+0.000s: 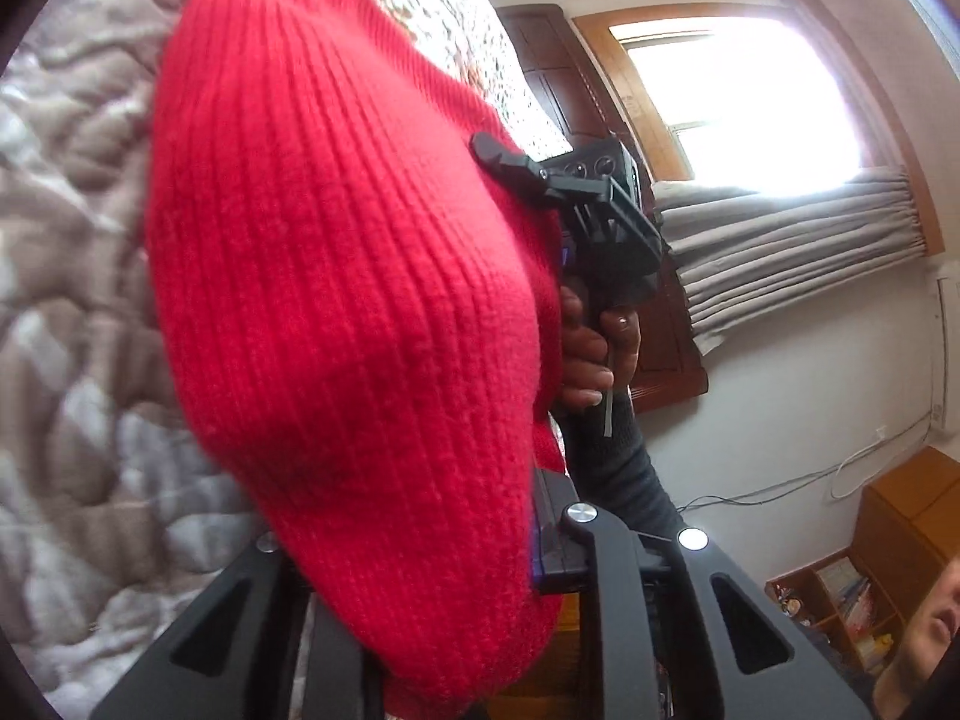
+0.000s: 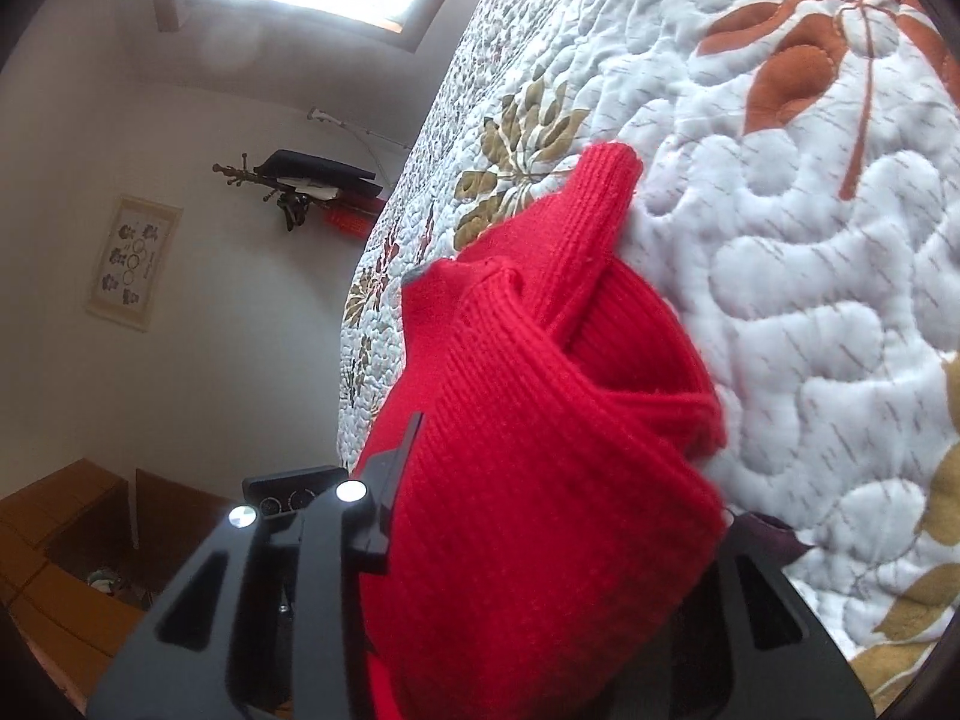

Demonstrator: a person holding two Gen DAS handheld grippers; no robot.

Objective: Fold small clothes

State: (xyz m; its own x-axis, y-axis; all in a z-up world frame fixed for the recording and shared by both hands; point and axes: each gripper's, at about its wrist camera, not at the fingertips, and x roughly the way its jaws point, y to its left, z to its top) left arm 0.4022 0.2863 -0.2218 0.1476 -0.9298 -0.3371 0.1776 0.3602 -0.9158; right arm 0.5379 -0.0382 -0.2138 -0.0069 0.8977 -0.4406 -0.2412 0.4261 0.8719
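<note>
A red ribbed knit garment (image 1: 336, 300) hangs bunched between both grippers, above a quilted bedspread (image 2: 810, 300). In the left wrist view it covers my left gripper (image 1: 480, 552), whose fingertips are hidden under the cloth that runs between them. Across from it, my right gripper (image 1: 498, 156) is pinched on the garment's far edge, held by a hand (image 1: 594, 354) in a dark sleeve. In the right wrist view the red garment (image 2: 540, 480) drapes over my right gripper (image 2: 480, 468). One black finger (image 2: 396, 480) presses its side, and a sleeve end (image 2: 606, 168) touches the quilt.
The quilted bedspread (image 1: 72, 300) fills the left of the left wrist view. Behind are a bright window (image 1: 750, 96) with a grey curtain (image 1: 780, 252), a wooden shelf unit (image 1: 870, 570), a coat rack (image 2: 294, 186) and a wall poster (image 2: 132, 264).
</note>
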